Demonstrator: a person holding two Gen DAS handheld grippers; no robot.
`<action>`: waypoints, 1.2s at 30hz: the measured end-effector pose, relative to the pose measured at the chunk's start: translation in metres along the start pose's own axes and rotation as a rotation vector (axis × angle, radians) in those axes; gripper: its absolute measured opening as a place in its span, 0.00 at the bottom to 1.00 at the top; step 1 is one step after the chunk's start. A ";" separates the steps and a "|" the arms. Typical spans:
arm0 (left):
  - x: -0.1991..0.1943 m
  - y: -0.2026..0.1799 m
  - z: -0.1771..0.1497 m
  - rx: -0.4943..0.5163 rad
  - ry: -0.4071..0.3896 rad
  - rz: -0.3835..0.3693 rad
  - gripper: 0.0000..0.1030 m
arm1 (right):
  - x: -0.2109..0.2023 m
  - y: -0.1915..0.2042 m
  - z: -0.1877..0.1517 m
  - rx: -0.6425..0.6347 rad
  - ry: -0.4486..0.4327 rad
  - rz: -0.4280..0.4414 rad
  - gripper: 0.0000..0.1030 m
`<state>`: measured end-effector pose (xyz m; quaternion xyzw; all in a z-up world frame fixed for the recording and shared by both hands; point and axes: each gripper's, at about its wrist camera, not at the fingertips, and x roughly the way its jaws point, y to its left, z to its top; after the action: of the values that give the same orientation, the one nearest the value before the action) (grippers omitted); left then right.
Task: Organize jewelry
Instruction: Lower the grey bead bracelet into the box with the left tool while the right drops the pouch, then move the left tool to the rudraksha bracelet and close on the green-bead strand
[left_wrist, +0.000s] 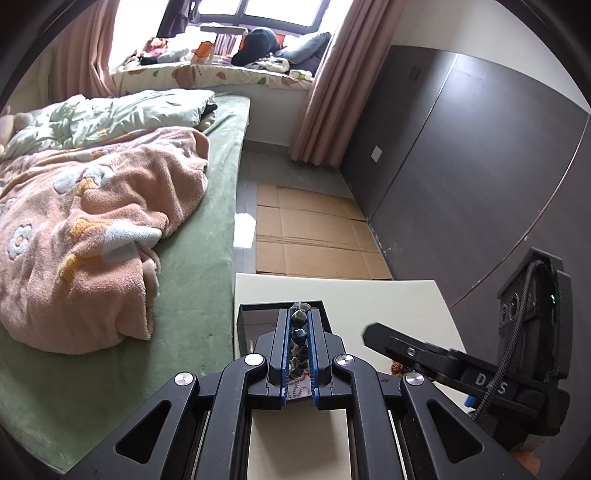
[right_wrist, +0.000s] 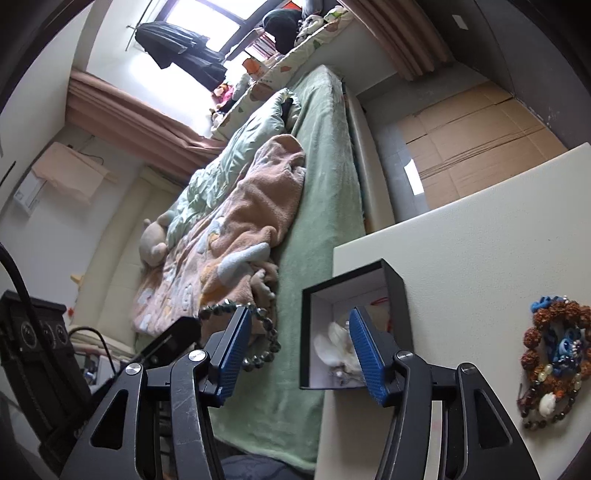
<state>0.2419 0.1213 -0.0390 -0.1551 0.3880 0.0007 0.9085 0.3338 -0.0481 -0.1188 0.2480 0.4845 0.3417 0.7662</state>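
My left gripper (left_wrist: 299, 325) is shut on a dark beaded bracelet (left_wrist: 298, 334) and holds it above the black jewelry box (left_wrist: 258, 317). In the right wrist view the same bracelet (right_wrist: 258, 332) hangs in a loop from the left gripper's tip, over the bed's edge to the left of the box (right_wrist: 395, 291). The box is open, white inside, with white and silvery pieces (right_wrist: 340, 350) in it. My right gripper (right_wrist: 299, 332) is open and empty, its right finger in front of the box. A pile of brown, blue and amber beads (right_wrist: 554, 358) lies on the white table.
The white table (right_wrist: 480, 236) stands against a bed with a green sheet (right_wrist: 317, 206) and a pink blanket (left_wrist: 92, 229). Flattened cardboard (left_wrist: 314, 236) covers the floor beyond the table. A dark wall panel (left_wrist: 480, 166) is on the right.
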 end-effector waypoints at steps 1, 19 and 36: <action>0.002 -0.001 -0.001 0.001 0.003 0.000 0.08 | -0.003 -0.004 -0.002 0.006 0.002 -0.005 0.54; 0.051 -0.013 -0.018 -0.011 0.133 0.058 0.16 | -0.139 -0.112 -0.048 0.168 -0.214 -0.183 0.54; 0.091 -0.106 -0.052 0.120 0.266 -0.012 0.36 | -0.165 -0.184 -0.059 0.290 -0.251 -0.151 0.54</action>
<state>0.2813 -0.0056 -0.1072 -0.1015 0.5035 -0.0485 0.8566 0.2829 -0.2900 -0.1790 0.3591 0.4466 0.1765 0.8003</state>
